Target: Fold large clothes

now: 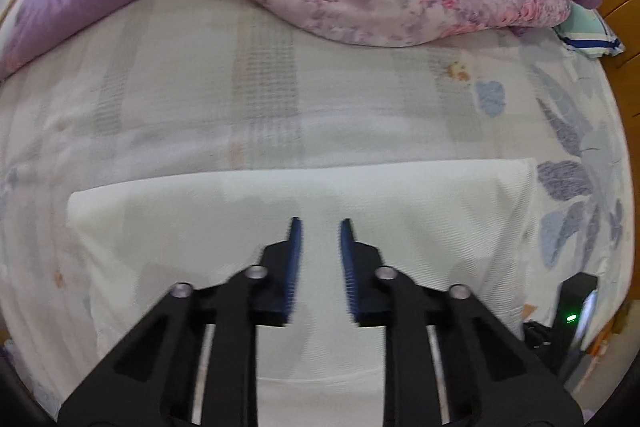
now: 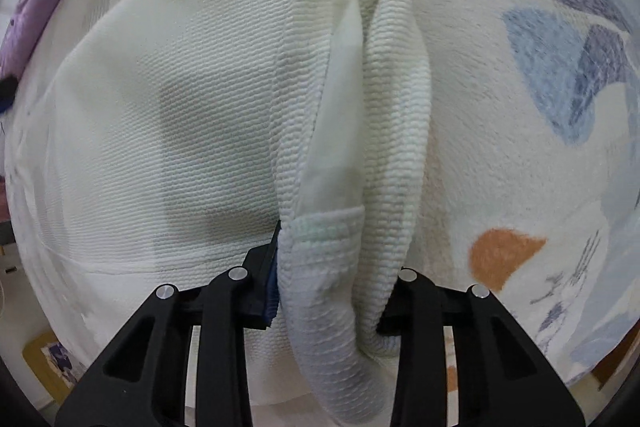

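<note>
R gripper (image 2: 320, 267) pinching white garment (image 2: 180, 107) edge, on bed (image 2: 500, 167)

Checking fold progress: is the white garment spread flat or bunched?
Partly bunched: white garment gathers into folds inside the right gripper.

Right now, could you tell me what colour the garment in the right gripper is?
Cream-white, ribbed garment; clearest in the right wrist view.

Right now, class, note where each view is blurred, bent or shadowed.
Left wrist view: motion blur smears the left gripper and white garment; fisheye curves the bed sheet. Right wrist view: sharper, weave crisp by the right gripper, grey shadow nearby.
</note>
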